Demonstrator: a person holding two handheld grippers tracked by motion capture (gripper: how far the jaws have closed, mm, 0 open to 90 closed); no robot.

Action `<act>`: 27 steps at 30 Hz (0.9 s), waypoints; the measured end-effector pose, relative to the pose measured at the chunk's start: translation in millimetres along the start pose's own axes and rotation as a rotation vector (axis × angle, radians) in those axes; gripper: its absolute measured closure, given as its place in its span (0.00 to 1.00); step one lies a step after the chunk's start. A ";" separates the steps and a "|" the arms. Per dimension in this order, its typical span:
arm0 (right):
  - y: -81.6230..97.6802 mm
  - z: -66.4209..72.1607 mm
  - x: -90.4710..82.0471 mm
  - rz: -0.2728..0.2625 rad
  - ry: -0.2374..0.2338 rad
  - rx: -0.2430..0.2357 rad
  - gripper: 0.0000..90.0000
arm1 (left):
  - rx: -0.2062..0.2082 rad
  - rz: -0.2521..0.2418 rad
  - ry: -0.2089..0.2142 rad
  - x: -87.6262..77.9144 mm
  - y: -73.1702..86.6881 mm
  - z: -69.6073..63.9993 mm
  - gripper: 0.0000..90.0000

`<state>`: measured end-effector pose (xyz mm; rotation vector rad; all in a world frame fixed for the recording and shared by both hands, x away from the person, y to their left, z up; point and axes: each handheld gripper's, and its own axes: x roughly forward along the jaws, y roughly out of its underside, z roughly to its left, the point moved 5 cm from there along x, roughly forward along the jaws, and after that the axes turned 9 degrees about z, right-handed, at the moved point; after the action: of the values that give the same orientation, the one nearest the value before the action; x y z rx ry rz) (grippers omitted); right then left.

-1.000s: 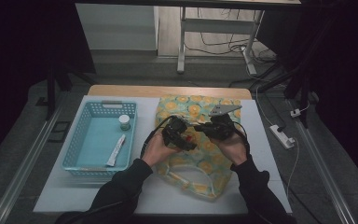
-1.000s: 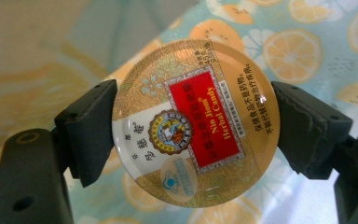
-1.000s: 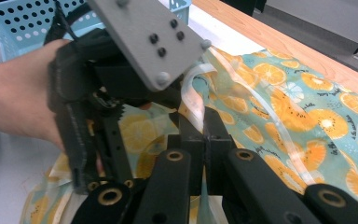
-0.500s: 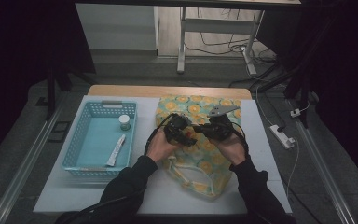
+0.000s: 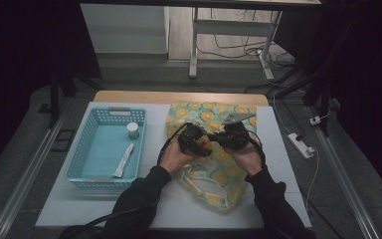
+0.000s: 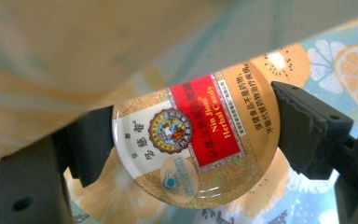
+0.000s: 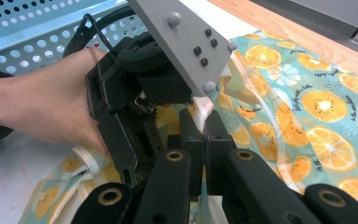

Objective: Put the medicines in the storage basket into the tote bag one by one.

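Observation:
A fruit-print cloth bag (image 5: 199, 112) lies on the white table. My left gripper (image 5: 195, 141) is shut on a round herbal candy tin (image 6: 196, 144), with one black pad (image 6: 303, 126) on each side of its rim. The bag's lifted fabric (image 6: 98, 56) hangs over the tin, at the bag's mouth. My right gripper (image 7: 205, 135) is shut on a strip of the bag's edge (image 7: 204, 108) and holds it up. In the right gripper view the left gripper (image 7: 135, 93) and its hand sit just beyond those jaws. In the high view the right gripper (image 5: 229, 138) is close beside the left.
A blue perforated basket (image 5: 87, 149) stands left of the bag and holds a small white jar (image 5: 133, 130) and a tube (image 5: 124, 159). Bare white tabletop (image 5: 179, 209) runs along the front edge. A power strip (image 5: 302, 145) lies on the floor at right.
My left gripper with the tin has shifted a little right and down, closer to the right gripper and the bag's raised edge. The right gripper has stayed in place.

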<state>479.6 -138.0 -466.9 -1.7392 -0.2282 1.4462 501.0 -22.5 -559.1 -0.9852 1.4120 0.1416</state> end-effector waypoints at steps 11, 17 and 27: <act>0.8 -4.4 -2.8 -0.016 0.009 0.007 1.00 | 0.018 -0.004 -0.001 -12.3 -0.5 -5.6 0.14; -0.9 -3.7 -6.5 -0.029 0.011 0.006 1.00 | 0.037 0.006 0.001 -28.6 4.2 -13.3 0.11; -2.5 -3.4 -9.6 -0.047 0.013 0.004 1.00 | 0.041 -0.009 0.049 -54.4 18.1 -23.4 0.04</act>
<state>480.4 -143.9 -458.3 -1.7283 -0.2571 1.4002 460.2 -1.3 -517.6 -0.9669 1.4497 0.0819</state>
